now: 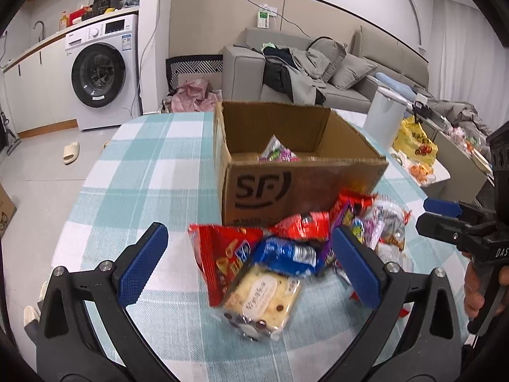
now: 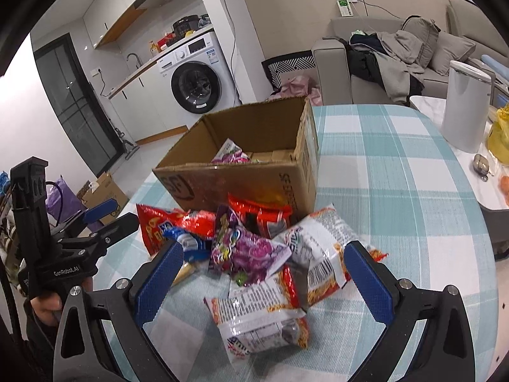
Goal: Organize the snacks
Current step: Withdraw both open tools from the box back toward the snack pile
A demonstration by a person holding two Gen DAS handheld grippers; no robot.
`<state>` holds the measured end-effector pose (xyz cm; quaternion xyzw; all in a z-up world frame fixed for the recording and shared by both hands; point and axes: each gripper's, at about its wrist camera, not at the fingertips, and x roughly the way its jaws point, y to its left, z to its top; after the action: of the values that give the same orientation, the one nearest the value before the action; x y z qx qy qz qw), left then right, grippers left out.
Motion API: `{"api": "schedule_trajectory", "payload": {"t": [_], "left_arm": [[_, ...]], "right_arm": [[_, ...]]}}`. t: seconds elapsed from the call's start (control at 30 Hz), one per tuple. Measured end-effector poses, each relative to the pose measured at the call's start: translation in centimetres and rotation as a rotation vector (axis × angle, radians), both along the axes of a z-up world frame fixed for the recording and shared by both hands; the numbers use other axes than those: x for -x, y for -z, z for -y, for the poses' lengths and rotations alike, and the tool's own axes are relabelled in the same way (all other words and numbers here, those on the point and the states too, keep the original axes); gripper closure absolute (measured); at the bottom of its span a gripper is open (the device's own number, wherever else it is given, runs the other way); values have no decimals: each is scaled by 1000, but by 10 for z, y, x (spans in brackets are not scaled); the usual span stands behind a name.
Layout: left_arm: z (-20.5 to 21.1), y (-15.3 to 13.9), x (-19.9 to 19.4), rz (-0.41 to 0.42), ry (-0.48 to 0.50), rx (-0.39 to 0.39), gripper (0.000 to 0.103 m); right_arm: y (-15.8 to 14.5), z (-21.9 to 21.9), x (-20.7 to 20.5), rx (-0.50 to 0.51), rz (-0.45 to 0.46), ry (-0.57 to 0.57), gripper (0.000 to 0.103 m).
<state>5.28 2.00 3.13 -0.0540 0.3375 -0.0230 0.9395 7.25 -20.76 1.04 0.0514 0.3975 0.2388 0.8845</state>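
An open cardboard box [image 1: 296, 187] marked SF stands on the checked tablecloth; it also shows in the right wrist view [image 2: 241, 181]. One purple snack pack [image 1: 277, 154] lies inside it. A pile of snack packs lies in front of the box. My left gripper [image 1: 251, 265] is open above a clear-wrapped biscuit pack [image 1: 261, 299], a blue pack [image 1: 286, 254] and a red chip bag [image 1: 219, 254]. My right gripper [image 2: 264, 281] is open over a purple candy bag [image 2: 248, 251] and a white-and-orange snack pack [image 2: 261, 315].
The table [image 2: 397, 175] carries a teal and white checked cloth. A white bin [image 2: 464, 108] stands by its far right edge. A low side table [image 1: 442, 172] with a yellow bag is on the right. Sofa and washing machine stand behind.
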Motion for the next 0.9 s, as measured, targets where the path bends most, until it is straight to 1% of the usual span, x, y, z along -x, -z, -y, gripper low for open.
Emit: {"api": "schedule_trajectory", "payload": {"t": [0.1,0.33,0.53,0.73,0.9], "left_arm": [[5,9,2,-22,5,-11,1],[4,30,6,-75,23,5,1],[-1,51,10,-122,26,29,1],[-1,64,12,-151,42,30,1],[4,75,7,-175,57,17,1]], "right_arm": [[8,2,4,5,-23,0,0],[25,4,14,1,-91,-22,0],[38,1,23,17,-112,-41,0],[50,-4,26,27,-140,-69,0],[54,-12,26,44,-148,-95,0]]}}
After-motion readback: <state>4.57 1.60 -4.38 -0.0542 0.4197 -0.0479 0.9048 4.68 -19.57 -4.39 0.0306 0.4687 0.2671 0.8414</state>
